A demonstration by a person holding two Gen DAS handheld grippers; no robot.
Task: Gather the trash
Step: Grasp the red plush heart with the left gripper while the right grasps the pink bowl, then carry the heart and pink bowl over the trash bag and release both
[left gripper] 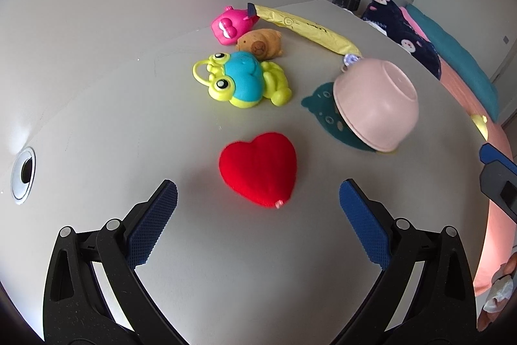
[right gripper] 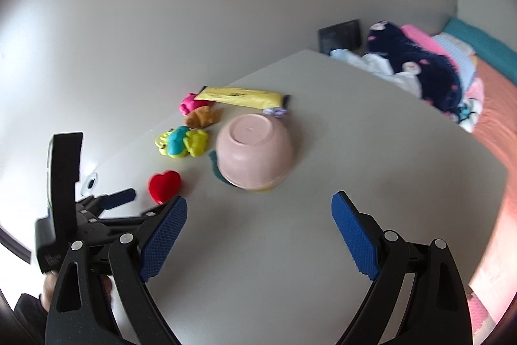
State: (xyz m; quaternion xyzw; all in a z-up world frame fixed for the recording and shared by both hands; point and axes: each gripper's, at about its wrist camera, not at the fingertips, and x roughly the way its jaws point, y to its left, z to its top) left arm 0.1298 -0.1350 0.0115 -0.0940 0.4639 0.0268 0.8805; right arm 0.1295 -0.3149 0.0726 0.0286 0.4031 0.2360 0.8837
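Both tongs hover over the pale counter [left gripper: 97, 125], and both are spread wide with nothing between their blue pads. The left tongs [left gripper: 258, 215] point straight at a red plush heart [left gripper: 258, 172], which lies just beyond the fingertips and between their lines, not touched by either pad. From the right wrist view, that same heart [right gripper: 164, 181] sits off to the left, just past the left pad of the right tongs [right gripper: 258, 223], and the left tongs [right gripper: 116, 199] show low at the left edge.

Now the trash: a long yellow wrapper [left gripper: 307, 29] lies at the far side of the counter, well apart from both tongs, its dark end against a pink toy [left gripper: 231, 25]. In the right view the wrapper [right gripper: 240, 96] stretches across behind the toys. A small crumpled purple-white scrap [right gripper: 274, 111] rests just at the wrapper's near end, beside the rim of an overturned pink bowl [left gripper: 376, 104]. The bowl tilts on a teal mat [left gripper: 318, 97] with a face cut into it.

Between the heart and the wrapper sit a yellow-green frog toy [left gripper: 240, 80] with a blue back and, beyond it, a brown plush animal [left gripper: 261, 44]. A round metal grommet [left gripper: 22, 173] is set in the counter at far left. Off the right edge, a bed [right gripper: 494, 105] carries folded, patterned fabric.
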